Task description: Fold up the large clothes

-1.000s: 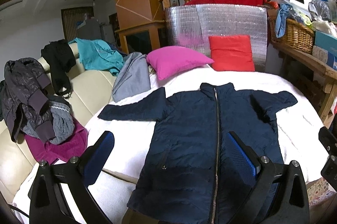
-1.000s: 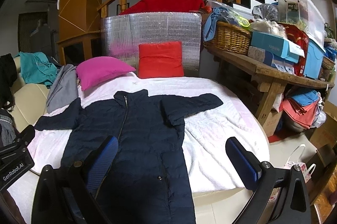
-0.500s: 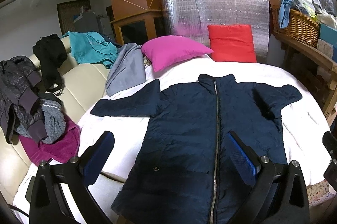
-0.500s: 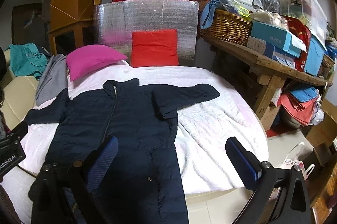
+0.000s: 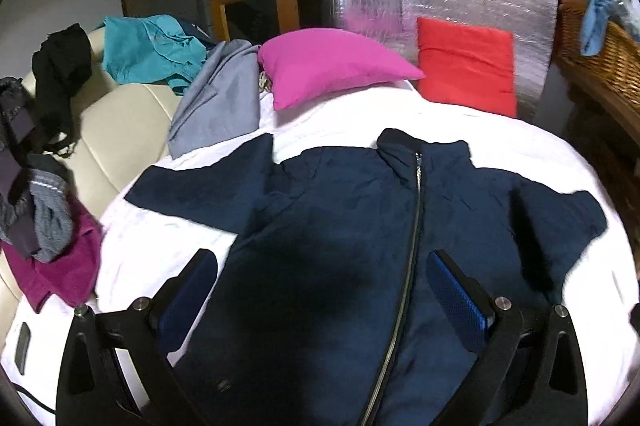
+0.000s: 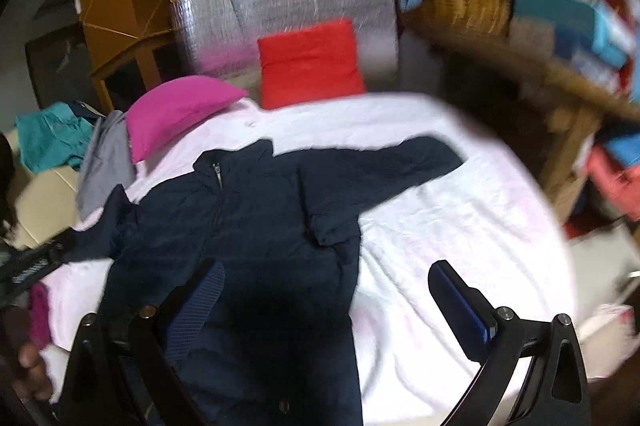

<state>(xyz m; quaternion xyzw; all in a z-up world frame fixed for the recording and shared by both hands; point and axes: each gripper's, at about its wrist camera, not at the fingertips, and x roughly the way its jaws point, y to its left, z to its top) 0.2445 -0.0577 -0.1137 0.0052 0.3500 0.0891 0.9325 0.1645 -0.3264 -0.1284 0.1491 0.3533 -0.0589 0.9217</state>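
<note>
The navy jacket (image 5: 344, 234) lies face up and zipped on the white bed (image 5: 360, 117), collar toward the pink pillow (image 5: 328, 65) and red pillow (image 5: 468, 65), both sleeves spread out to the sides. The left gripper (image 5: 320, 290) hangs over the jacket's chest with its blue pads wide apart, nothing between them. The right gripper (image 6: 328, 302) is over the jacket's lower right side, jaws equally spread and empty; its view is smeared, so fine detail there is hard to read.

By the look of it, no fold is made yet and the step in hand is the reach for a first grasp. To do it well, each gripper should probably go for a sleeve: the left sleeve (image 5: 200, 189) stretched toward the cream sofa (image 5: 112, 121), the right sleeve (image 6: 400, 161) angled out across the sheet. A pinch near the cuff, taking the full padded thickness and none of the sheet below, looks the safer choice. The fabric seems puffy and slippery, so a shallow bite could slide off as the sleeve is carried across the zip (image 5: 412, 226).
</note>
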